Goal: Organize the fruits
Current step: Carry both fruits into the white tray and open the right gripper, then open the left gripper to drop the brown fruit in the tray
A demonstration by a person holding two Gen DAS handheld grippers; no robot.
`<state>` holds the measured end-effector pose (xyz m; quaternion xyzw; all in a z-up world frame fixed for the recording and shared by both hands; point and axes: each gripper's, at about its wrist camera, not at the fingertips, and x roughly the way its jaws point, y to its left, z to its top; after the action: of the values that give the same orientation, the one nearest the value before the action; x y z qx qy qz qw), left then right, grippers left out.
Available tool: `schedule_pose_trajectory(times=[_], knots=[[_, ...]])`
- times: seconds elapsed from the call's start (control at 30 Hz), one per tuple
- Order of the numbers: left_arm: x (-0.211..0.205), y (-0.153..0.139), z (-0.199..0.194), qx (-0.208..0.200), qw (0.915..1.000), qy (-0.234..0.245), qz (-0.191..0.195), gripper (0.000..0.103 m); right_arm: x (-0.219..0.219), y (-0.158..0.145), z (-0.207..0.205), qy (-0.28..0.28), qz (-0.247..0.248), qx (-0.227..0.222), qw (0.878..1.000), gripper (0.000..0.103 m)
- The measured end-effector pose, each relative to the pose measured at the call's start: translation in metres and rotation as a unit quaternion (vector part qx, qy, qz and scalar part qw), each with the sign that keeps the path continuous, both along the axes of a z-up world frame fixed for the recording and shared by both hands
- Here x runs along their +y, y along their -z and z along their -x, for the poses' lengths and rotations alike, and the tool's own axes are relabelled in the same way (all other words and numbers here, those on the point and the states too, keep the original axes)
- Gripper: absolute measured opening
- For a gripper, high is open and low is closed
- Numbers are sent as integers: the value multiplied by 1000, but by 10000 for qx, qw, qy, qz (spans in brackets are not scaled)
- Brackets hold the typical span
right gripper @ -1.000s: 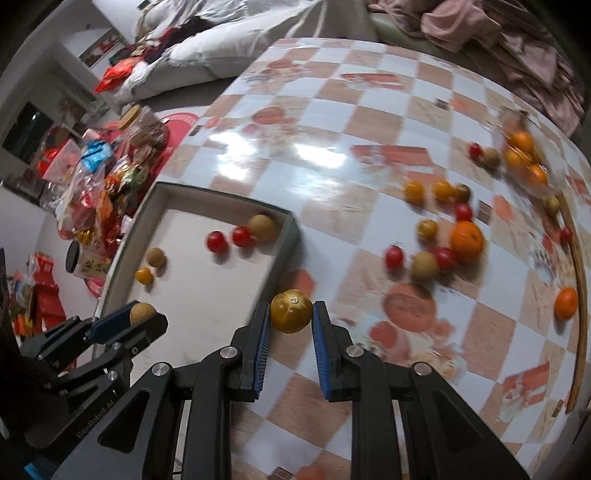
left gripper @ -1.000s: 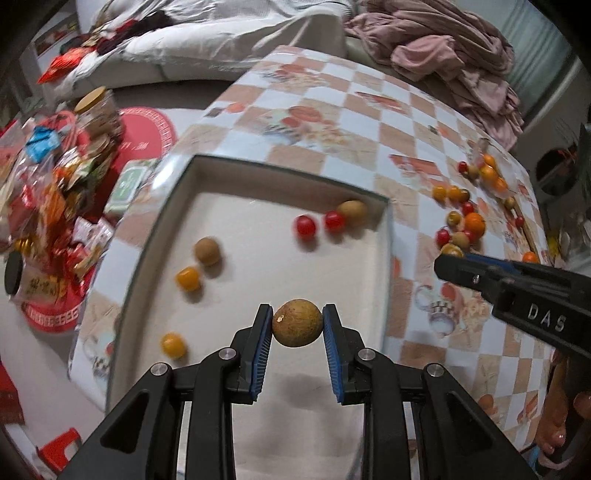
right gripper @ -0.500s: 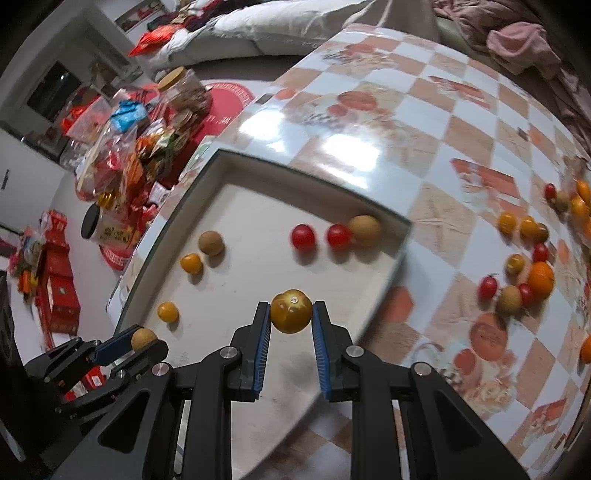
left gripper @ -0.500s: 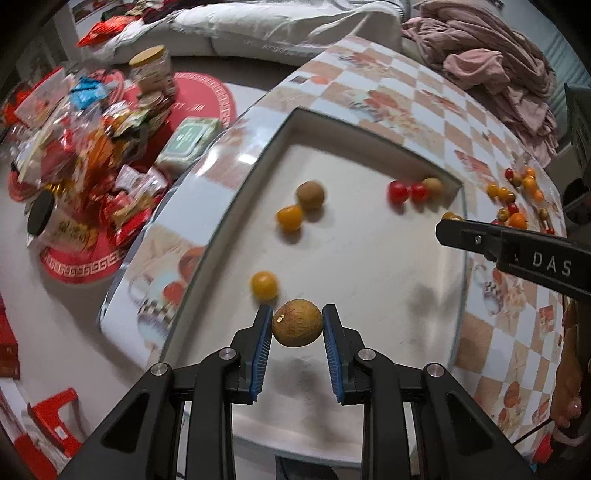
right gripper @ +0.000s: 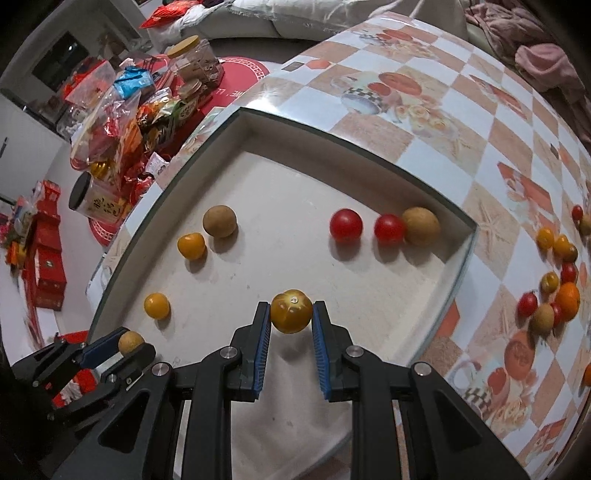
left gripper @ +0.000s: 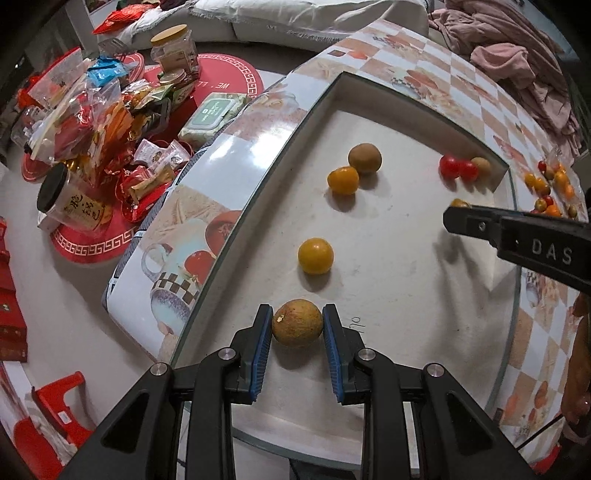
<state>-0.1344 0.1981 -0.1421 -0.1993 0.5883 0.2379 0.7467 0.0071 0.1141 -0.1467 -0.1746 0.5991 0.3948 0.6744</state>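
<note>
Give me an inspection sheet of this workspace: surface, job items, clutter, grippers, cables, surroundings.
Surface: checkered fruit-print table bearing a shallow white tray.
Job's things: in the tray, two red tomatoes, two brown fruits, two small orange fruits; a loose fruit pile on the table to the right.
Clutter: snack bags and jars on the floor.
Grippers: left gripper shut on a brown fruit; right gripper shut on a yellow tomato; both over the tray.
Cables: nothing seen.
Surroundings: pink cloth heap, pale cushion, red stool.
</note>
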Motion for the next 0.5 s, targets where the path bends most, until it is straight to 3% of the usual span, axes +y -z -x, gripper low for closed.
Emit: schedule_pose_trajectory(times=[0.33, 0.37, 0.47, 0.5], knots=[[-2, 6, -2, 148, 9997, 163, -80, 30, 3, 13, 3, -127, 179, -174, 9996, 27], [-3, 6, -2, 155, 9997, 184, -84, 30, 3, 13, 4, -154, 185, -175, 9996, 32], [-2, 5, -3, 166, 9995, 235, -95, 34, 8, 13, 6, -234, 182, -144, 9995, 62], [-2, 5, -4, 172, 9995, 251, -95, 57, 8, 13, 7, -230, 201, -150, 9994, 62]])
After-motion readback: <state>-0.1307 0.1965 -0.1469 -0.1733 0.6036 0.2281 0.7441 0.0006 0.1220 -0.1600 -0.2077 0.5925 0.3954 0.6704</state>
